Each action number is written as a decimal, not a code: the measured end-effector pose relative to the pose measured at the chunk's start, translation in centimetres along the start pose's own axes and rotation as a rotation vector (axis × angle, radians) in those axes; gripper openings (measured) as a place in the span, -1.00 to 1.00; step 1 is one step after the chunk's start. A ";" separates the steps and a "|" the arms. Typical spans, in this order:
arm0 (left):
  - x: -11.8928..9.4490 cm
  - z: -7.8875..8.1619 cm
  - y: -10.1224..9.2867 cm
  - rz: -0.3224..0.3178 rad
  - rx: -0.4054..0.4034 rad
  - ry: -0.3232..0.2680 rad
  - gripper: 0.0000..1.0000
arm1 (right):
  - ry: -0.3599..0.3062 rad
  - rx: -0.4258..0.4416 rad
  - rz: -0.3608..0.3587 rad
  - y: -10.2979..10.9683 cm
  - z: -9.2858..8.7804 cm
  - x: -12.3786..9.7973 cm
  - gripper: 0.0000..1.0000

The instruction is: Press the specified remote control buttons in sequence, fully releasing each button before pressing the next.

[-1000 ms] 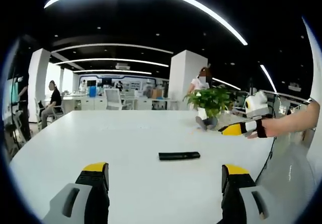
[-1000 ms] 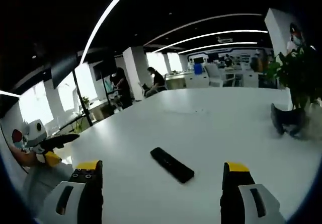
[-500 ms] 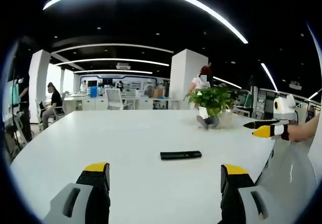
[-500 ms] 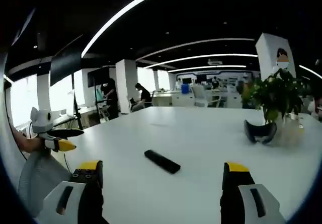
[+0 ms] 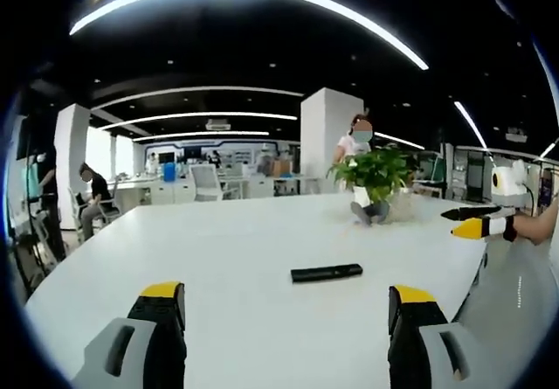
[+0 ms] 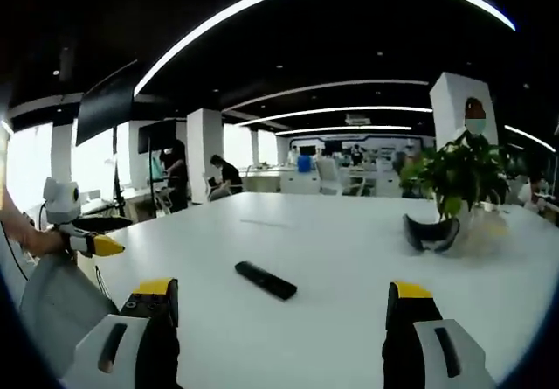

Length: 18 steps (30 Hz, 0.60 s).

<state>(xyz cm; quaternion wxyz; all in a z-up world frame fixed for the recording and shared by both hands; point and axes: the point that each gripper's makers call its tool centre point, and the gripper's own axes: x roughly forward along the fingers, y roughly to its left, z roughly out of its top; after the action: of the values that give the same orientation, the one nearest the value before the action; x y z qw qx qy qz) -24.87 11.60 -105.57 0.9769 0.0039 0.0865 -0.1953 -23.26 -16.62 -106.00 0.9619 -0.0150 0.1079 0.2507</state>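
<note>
Both grippers hover spread open above the white tabletop (image 5: 227,249), with the remote control untouched.

The black remote control (image 5: 326,273) lies flat near the middle of the tabletop, well apart from either gripper. The left gripper (image 5: 284,319) and the right gripper (image 6: 279,319) each have their jaws wide apart, holding nothing. The step in hand looks like the approach before the first press. The next move likely calls for closing one gripper and lowering a jaw tip onto the first button. Toward the far edge, a pot holds a leafy green plant (image 5: 374,170), with a dark headset-like object (image 6: 430,232) beside it.
</note>
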 end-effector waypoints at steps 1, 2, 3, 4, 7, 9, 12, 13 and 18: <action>-0.1 0.3 0.2 0.010 -0.002 -0.017 1.00 | 0.003 -0.004 -0.001 0.2 -0.1 0.0 0.98; -0.3 0.4 0.4 0.020 -0.001 -0.024 1.00 | 0.004 -0.008 -0.005 0.2 -0.1 -0.1 0.98; -0.4 0.5 0.5 0.025 -0.009 -0.037 1.00 | 0.002 -0.027 -0.017 -0.2 -0.1 -0.2 0.98; -0.4 0.8 0.6 0.030 -0.024 -0.051 1.00 | -0.004 -0.040 -0.021 -0.2 0.0 -0.3 0.98; -0.4 1.2 0.8 0.028 -0.052 -0.080 1.00 | -0.001 -0.056 -0.036 -0.1 0.2 -0.3 0.98; -0.4 1.0 0.7 0.029 -0.038 -0.068 1.00 | 0.003 -0.061 -0.055 -0.2 0.3 -0.4 0.98; -0.2 1.0 0.3 0.010 -0.029 -0.071 1.00 | 0.012 -0.079 -0.075 -0.5 0.2 -0.6 0.98; -0.2 1.1 0.1 0.002 -0.021 -0.083 1.00 | 0.014 -0.078 -0.075 -0.6 0.1 -0.5 0.98; -0.4 2.8 -1.1 -0.049 0.029 -0.193 1.00 | -0.006 -0.100 -0.059 -0.2 0.4 -0.5 0.98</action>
<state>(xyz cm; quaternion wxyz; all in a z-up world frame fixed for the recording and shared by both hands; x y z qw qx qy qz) -25.18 10.59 -102.68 0.9755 -0.0029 -0.0110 -0.2199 -23.50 -16.99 -105.48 0.9672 -0.0657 0.0918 0.2276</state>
